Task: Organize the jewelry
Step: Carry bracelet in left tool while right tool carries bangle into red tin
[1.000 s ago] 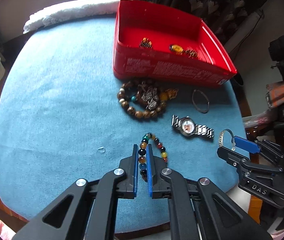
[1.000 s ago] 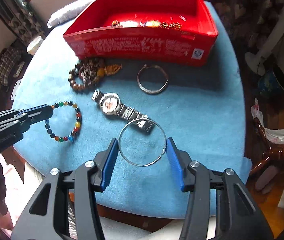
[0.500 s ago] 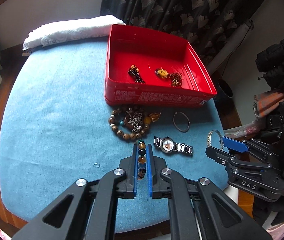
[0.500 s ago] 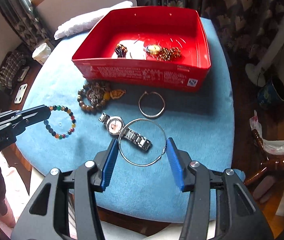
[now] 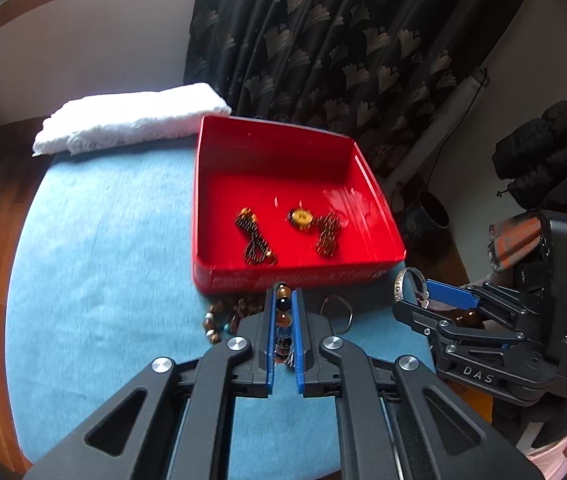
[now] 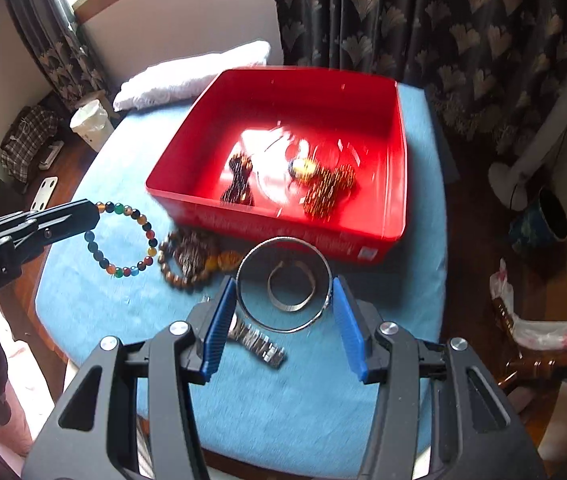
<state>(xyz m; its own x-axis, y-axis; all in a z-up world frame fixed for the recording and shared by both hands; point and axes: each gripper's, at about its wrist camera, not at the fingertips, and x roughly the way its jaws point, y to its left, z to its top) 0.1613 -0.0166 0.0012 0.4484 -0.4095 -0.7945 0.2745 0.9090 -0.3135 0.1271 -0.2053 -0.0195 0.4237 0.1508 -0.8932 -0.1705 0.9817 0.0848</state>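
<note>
Both grippers hang above the blue tabletop point(image 6: 411, 264), each with a piece of jewelry between its blue pads. From the right wrist view, the right gripper point(image 6: 283, 316) is clamped on a thin silver bangle point(image 6: 283, 242), one pad pressing each side of the ring, so the hoop stands between the fingers and in front of them, clear of the cloth. Through the hoop a smaller silver bracelet point(image 6: 291, 305) shows, lying on the tabletop just short of the red tray point(image 6: 397, 216). The left gripper point(image 5: 284, 320) is closed tight on a multicoloured bead bracelet point(image 6: 123, 240); from its own camera the beads run in a line between the two pads, and from the right wrist view the loop hangs free from the fingertips over the left part of the tabletop.

The red tray sits toward the far side of the tabletop, ahead of both grippers, with a folded white towel point(image 5: 131, 120) beyond its left corner. Inside the tray lie a dark beaded piece point(image 5: 253, 240), a yellow bead point(image 5: 301, 218) and a brown chain point(image 5: 328, 236), all blurred.

On the cloth just before the tray's near wall lies a heap of brown wooden beads point(image 6: 191, 256). A metal wristwatch point(image 6: 257, 344) lies under the right gripper, partly hidden by its left finger.
</note>
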